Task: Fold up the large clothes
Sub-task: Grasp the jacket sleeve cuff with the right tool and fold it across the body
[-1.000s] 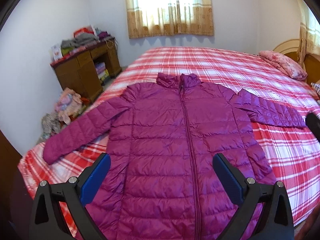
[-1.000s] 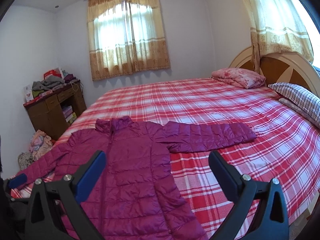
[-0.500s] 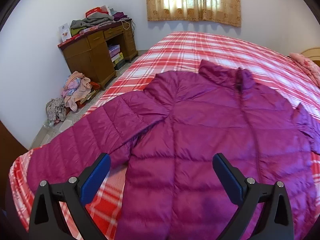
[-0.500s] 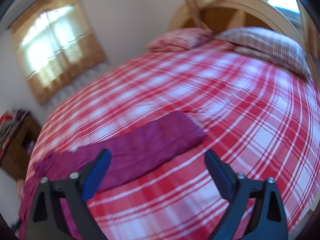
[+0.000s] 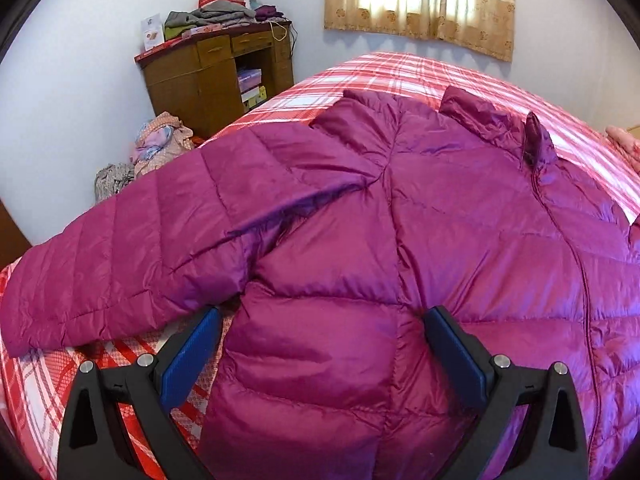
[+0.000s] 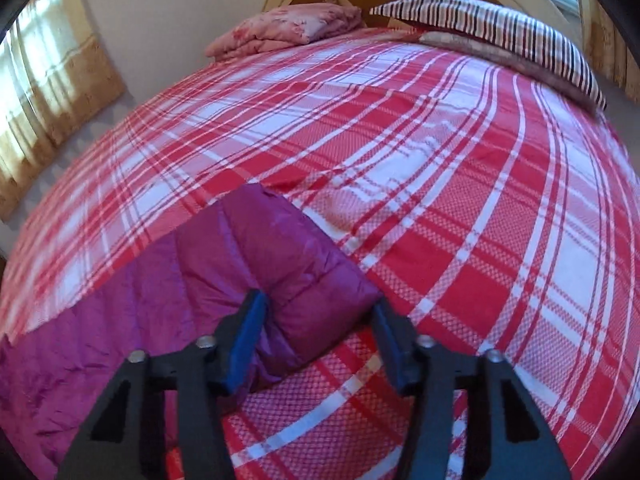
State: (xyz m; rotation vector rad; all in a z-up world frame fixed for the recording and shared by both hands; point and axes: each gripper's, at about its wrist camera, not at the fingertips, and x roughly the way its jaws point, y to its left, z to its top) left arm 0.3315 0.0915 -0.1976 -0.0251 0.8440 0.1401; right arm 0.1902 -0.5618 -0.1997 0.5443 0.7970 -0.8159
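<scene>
I have the jacket [image 5: 400, 240] lying flat, front up, on the plaid bed [image 6: 440, 160], collar at the far end and hem toward me, so its long axis runs near to far along the zip. What the coming fold turns on is the sleeves, which stick out sideways across that axis. My right gripper [image 6: 320, 332] is the one closest to a grasp: the right cuff [image 6: 304, 280] lies directly ahead of it and between its fingers, the sleeve trailing back to my left toward the body. Its jaws stand about half open, straddling the cuff end with a blue pad on each side; I read the fabric as bracketed but not yet pinched (the left pad may already be brushing it, I can't tell). The gripper is pitched down toward the covers, low, pointing toward the headboard side where a pink quilt [image 6: 288, 28] and a striped pillow [image 6: 480, 28] sit well beyond. My left gripper [image 5: 320, 344] is wide open and holds nothing; it hovers low over the body panel just below the left armpit, tilted down, with the left sleeve [image 5: 132, 248] running out to the left and slightly near from there, its cuff by the bed's left edge. So the left cuff is off to the side of those fingers, not between them, and I judge that hand needs to swing left before it can take anything. A desk [image 5: 212, 72] stands far left, clear of the work.
</scene>
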